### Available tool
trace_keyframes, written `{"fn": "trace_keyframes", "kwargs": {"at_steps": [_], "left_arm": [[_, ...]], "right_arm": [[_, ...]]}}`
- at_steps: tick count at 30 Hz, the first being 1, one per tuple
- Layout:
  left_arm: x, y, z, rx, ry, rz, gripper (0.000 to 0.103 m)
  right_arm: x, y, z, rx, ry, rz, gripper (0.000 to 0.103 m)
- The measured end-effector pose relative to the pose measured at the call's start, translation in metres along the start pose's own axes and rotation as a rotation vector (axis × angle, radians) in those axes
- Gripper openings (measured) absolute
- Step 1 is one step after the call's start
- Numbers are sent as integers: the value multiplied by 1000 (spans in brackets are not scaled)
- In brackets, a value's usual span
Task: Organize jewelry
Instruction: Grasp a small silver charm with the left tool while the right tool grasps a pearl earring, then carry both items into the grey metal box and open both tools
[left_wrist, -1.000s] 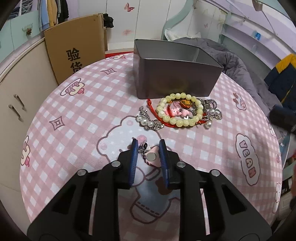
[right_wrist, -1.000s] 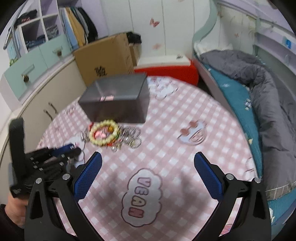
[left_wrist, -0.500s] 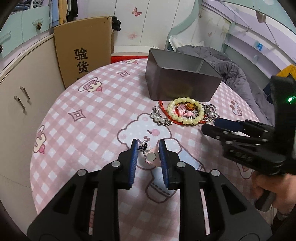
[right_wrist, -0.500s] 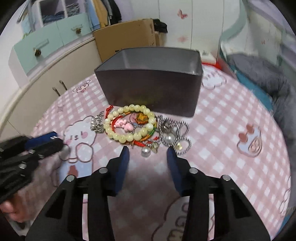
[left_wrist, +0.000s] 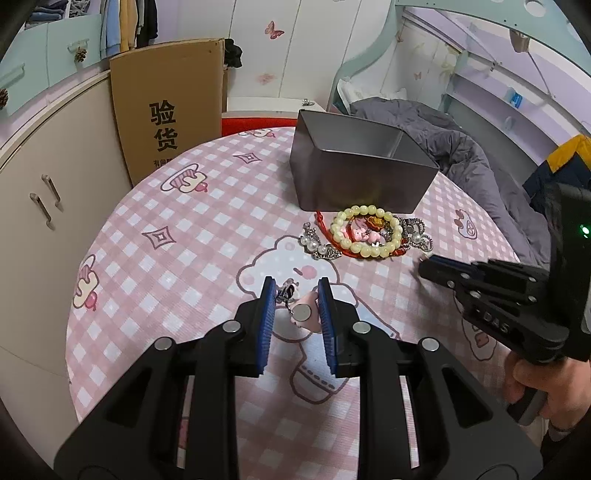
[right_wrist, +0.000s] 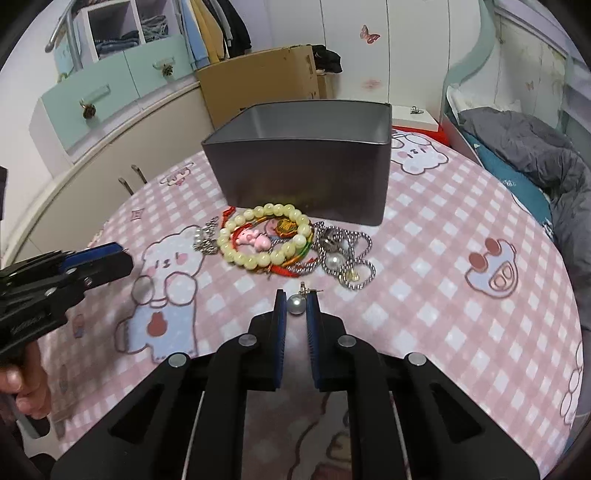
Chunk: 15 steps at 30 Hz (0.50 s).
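We count one metal tin, one bead bracelet before it, one chain. Our left gripper narrowly clamps a pink charm; our right gripper pinches a pearl earring.

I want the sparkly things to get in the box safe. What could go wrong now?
The round pearl earring sits between the right claw tips, near their very ends, so it might pop out and roll across the table. The pink charm in the left claw dangles a small metal clasp that could snag. The metal box has tall walls, so both claws must lift high enough or they may bump it.
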<state>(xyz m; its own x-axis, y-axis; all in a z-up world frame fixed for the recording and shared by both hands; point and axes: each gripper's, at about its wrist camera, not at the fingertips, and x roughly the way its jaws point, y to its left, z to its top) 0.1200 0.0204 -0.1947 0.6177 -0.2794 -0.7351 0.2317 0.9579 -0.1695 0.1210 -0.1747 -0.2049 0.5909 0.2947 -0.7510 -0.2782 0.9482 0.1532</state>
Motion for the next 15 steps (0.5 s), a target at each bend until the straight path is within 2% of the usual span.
{"fn": "trace_keyframes", "kwargs": {"at_steps": [6, 11, 15], "left_arm": [[-11, -2, 6, 1, -24, -13, 23], [-32, -9, 22, 18, -72, -33, 23], [-55, -17, 51, 49, -145, -46, 23]], "right_arm": [[-30, 1, 4, 25, -42, 44, 10], [-68, 5, 35, 13, -134, 81, 10], [-99, 7, 68, -17, -219, 96, 10]]}}
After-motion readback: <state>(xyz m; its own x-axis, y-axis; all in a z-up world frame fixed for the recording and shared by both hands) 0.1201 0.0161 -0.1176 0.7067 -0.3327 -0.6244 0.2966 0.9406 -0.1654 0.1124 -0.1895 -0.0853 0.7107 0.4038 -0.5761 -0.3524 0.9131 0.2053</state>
